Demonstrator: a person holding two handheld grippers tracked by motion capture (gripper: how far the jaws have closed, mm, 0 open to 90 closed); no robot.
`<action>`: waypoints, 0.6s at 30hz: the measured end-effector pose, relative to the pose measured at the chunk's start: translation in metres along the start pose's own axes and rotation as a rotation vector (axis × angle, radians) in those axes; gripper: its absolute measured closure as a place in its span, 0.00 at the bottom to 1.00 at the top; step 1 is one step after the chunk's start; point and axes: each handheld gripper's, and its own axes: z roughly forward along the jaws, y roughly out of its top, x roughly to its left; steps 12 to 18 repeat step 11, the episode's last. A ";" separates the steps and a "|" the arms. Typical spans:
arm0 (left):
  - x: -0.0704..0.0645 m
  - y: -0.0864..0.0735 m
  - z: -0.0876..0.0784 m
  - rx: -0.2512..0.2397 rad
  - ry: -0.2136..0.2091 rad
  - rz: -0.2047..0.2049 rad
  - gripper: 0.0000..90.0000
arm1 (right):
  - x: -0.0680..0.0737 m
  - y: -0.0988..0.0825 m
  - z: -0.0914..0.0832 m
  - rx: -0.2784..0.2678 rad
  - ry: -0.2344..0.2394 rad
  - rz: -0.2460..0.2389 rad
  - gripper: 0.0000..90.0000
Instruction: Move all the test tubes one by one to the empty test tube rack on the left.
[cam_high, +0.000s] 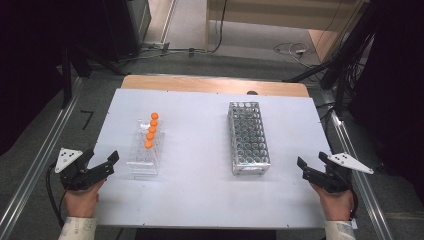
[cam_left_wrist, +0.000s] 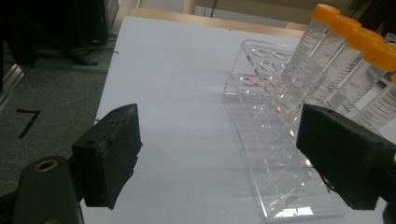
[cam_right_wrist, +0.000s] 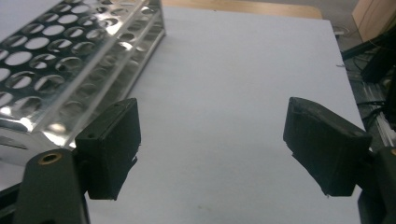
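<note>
Both hand-held grippers, left (cam_high: 102, 161) and right (cam_high: 312, 163), gape beside seemingly separate racks.

Clear rack (cam_high: 145, 150) holds five orange-capped tubes (cam_high: 151, 129) — metal rack (cam_high: 248, 137) stands apart, empty.

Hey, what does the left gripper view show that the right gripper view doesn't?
Left gripper view alone: the clear plastic rack holding orange-capped tubes, all leaning in one row, and dark floor to the left of the table. Right gripper view alone: the metal rack, its holes all vacant, sitting left of the jaws. Both share the white tabletop and a pair of black jaws spread wide apart with nothing between them.
</note>
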 end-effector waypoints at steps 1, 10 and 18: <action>0.000 0.000 0.000 -0.001 -0.001 0.002 0.16 | -0.003 -0.002 0.001 0.003 -0.007 0.005 0.19; 0.001 -0.002 0.002 0.007 0.006 -0.009 0.16 | -0.029 -0.023 0.014 0.080 -0.075 0.064 0.19; 0.003 -0.002 0.002 0.011 0.006 -0.015 0.16 | -0.031 -0.025 0.017 0.097 -0.075 0.066 0.18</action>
